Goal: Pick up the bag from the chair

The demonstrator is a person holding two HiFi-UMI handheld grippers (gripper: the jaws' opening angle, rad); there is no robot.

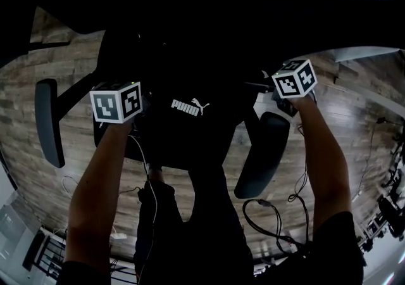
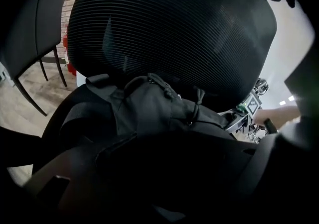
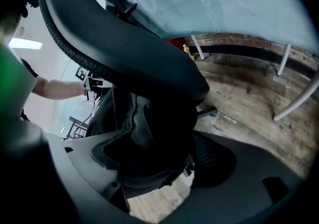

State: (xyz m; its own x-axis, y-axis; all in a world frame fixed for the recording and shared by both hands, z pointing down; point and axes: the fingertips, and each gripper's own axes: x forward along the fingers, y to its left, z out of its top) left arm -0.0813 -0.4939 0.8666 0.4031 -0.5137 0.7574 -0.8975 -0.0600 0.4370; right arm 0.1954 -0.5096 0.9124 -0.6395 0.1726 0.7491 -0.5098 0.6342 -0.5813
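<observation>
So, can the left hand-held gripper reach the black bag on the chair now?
Likely yes: the left hand-held gripper is open right beside the Puma bag, nothing between them; the mesh backrest stands behind it.

The bag (image 2: 149,113) is matt black cloth, softly creased. At twelve o'clock behind it, the chair back (image 2: 169,29) is fine ribbed mesh, dull black. The armrest (image 1: 262,154), at four o'clock, looks like smooth matt plastic. The floor (image 1: 354,132) is grainy wood planks.
</observation>
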